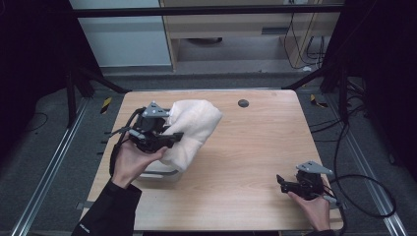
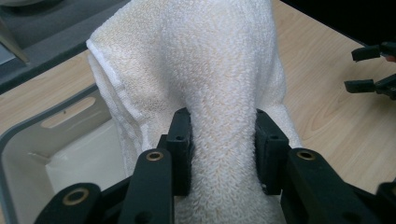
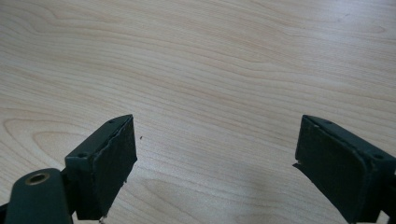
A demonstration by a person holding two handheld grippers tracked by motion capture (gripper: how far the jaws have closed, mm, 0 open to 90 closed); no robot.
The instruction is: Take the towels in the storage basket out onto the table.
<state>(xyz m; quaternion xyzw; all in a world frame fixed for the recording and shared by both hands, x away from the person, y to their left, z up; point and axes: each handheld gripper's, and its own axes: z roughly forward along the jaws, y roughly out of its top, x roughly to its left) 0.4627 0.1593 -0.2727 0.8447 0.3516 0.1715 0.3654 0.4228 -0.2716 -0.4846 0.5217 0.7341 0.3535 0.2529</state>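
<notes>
Left gripper (image 2: pixel 223 144) clamping its fingers on a white towel (image 2: pixel 219 70), holding it above a pale bin (image 2: pixel 28 144) at the worktop's (image 1: pixel 246 147) left, right gripper (image 1: pixel 282 183) resting near the right edge, fingers spread wide

One white towel (image 1: pixel 192 130), one grey-rimmed bin (image 2: pixel 28 154) at the surface's (image 1: pixel 246 162) eight o'clock, two grippers, left (image 1: pixel 162 140) and right (image 1: pixel 285 183), and one small dark disc (image 1: pixel 243 103) at twelve o'clock.

Left hand (image 1: pixel 132 162), in a dark sleeve (image 1: pixel 109 209), holds the left gripper (image 2: pixel 223 140) with jaws clamped on white cloth, while the right hand (image 1: pixel 311 209) holds the right gripper (image 3: pixel 215 154) low, jaws spread wide apart.
</notes>
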